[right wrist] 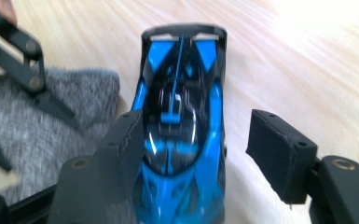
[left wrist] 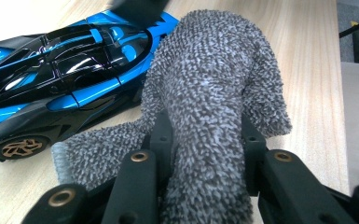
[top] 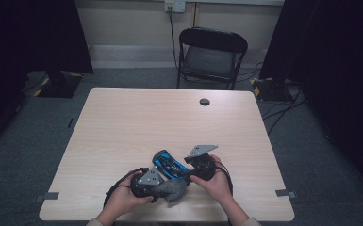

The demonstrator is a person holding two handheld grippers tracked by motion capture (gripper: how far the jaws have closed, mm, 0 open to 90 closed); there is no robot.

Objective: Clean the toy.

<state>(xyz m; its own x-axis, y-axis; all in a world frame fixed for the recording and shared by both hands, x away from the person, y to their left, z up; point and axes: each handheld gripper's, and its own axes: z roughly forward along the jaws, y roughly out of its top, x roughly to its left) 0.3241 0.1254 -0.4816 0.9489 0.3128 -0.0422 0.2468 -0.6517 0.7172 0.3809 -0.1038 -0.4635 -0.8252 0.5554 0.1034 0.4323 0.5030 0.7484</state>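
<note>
A blue and black toy sports car (top: 166, 164) lies on the wooden table (top: 169, 117) near its front edge. A grey fuzzy cloth (top: 173, 190) sits just in front of it, touching the car's side (left wrist: 65, 79). My left gripper (left wrist: 206, 133) is shut on the cloth (left wrist: 210, 93), which bulges up between its jaws. My right gripper (right wrist: 198, 123) straddles the car (right wrist: 182, 126) from one end. One pad rests against the car's side and the other stands clear of it, so the gripper is open. The cloth (right wrist: 37, 135) and the left gripper's jaws lie to the left in the right gripper view.
A black folding chair (top: 212, 54) stands beyond the table's far edge. A round cable hole (top: 204, 101) is in the tabletop near the back. Dark curtains hang at both sides. Cables run across the grey carpet at the right.
</note>
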